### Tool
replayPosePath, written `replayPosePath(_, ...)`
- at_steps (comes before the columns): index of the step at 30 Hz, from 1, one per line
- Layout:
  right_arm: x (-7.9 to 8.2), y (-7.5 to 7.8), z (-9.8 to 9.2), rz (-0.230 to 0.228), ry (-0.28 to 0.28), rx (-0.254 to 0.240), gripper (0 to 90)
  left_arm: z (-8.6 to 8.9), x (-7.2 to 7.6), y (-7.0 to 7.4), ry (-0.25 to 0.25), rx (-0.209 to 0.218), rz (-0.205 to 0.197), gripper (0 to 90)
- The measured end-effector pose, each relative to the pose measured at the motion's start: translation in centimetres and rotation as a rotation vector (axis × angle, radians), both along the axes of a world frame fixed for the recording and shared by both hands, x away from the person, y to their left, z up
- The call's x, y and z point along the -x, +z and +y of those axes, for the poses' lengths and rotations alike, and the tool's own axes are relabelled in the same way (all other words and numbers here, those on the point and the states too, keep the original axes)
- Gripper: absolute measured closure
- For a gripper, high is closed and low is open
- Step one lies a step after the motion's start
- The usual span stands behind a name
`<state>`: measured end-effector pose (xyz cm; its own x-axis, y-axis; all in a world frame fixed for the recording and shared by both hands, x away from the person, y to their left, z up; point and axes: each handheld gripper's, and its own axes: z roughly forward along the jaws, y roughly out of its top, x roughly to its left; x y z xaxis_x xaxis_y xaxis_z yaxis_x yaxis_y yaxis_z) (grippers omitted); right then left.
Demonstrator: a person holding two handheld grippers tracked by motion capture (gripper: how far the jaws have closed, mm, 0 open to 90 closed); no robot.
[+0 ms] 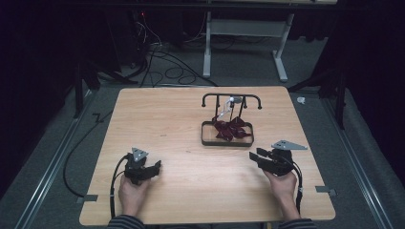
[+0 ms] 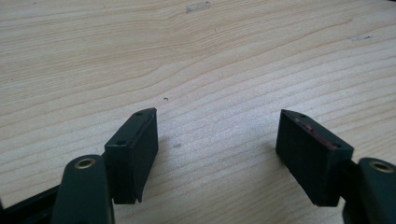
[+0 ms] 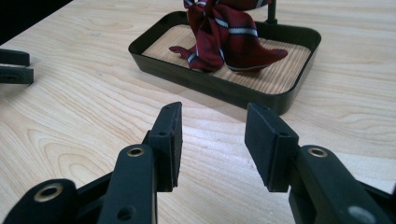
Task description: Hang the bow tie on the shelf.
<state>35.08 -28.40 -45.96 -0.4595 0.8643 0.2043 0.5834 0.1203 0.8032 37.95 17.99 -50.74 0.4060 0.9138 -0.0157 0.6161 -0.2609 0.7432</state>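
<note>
2 claws low over the wooden surface (image 1: 181,157), both empty; left claw (image 1: 152,168) jaws wide apart, nothing but bare wood grain between them in the left gripper view; right claw (image 3: 212,142) jaws part-way apart, nothing between the pads; right claw points at the tray (image 3: 219,88), which sits just ahead of it and slightly to its right; from the left claw the tray is well apart, ahead and off to its right.

Red striped cloth (image 3: 229,39), looks like a necktie or scarf with white and dark stripes, lies bunched inside the black rectangular tray; part of it rises toward the black rack (image 1: 231,99) standing at the tray's far edge; cannot tell if it hangs from the rack or just leans on it.

Handling judgement: cloth is light, soft, limp, will drape and slip rather than hold shape; not fragile; smooth fabric may slide out of a shallow pinch. Best hold looks like the pointed end lying flat nearest the right claw, or a thick fold in the bunch; pinch several layers, lift slowly; tray itself is light and may shift if the cloth snags on its wall.
</note>
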Motion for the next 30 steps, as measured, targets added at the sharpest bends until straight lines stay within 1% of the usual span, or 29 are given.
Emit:
replayPosePath(5,-0.1,-0.4,0.1,0.006,0.002,0.012,58.2,0.0,0.0,0.0,0.0,0.0,0.0,30.3)
replayPosePath(11,-0.2,-1.1,0.2,0.029,-0.006,0.018,58.1,0.0,0.0,0.0,0.0,0.0,0.0,30.3)
replayPosePath(23,-0.5,-2.3,0.2,0.062,-0.023,0.054,57.4,0.0,0.0,0.0,0.001,0.0,0.0,30.2)
replayPosePath(30,-0.7,-2.8,0.3,0.068,-0.038,0.083,57.8,0.0,0.0,0.0,0.001,0.0,0.0,30.2)
